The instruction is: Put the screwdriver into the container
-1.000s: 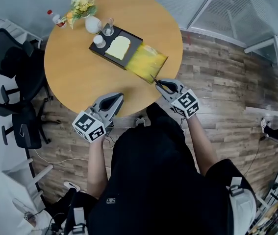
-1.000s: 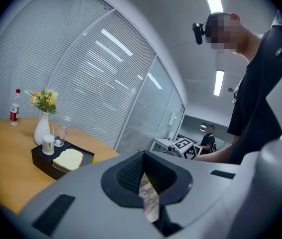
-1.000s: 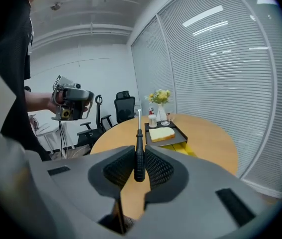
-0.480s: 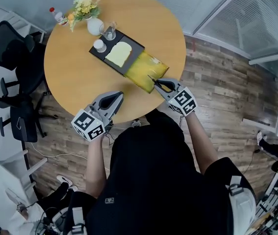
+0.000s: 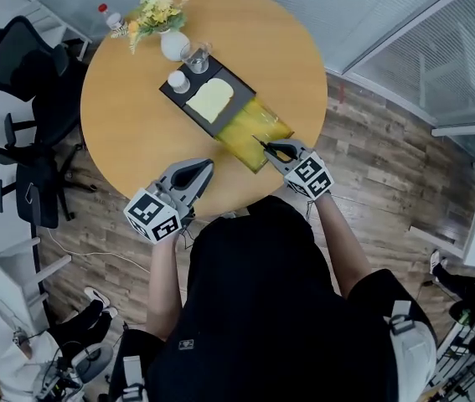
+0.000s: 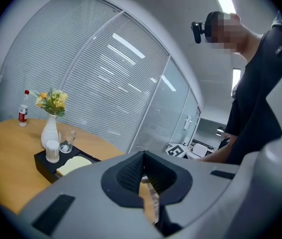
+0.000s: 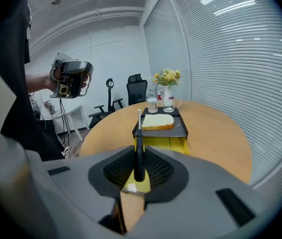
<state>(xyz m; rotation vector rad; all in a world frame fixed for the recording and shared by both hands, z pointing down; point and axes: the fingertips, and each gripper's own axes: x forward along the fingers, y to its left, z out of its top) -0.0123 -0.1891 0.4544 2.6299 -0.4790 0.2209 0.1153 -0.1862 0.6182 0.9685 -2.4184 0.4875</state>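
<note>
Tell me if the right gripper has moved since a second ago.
Yes. Against the yellow container, the right gripper has edged forward, bringing the screwdriver over its near end.

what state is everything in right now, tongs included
right tongs: shut on the black-handled screwdriver
left tongs: shut, empty
screwdriver: above the yellow plastic container, not yet in it
container: open, slid out of the black tray
clear drinking glass: upright

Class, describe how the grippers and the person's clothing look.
The left gripper and right gripper are grey tapering shells with black ribbed pads, each carrying a white cube with black square markers. The person wears a black short-sleeved top.
</note>
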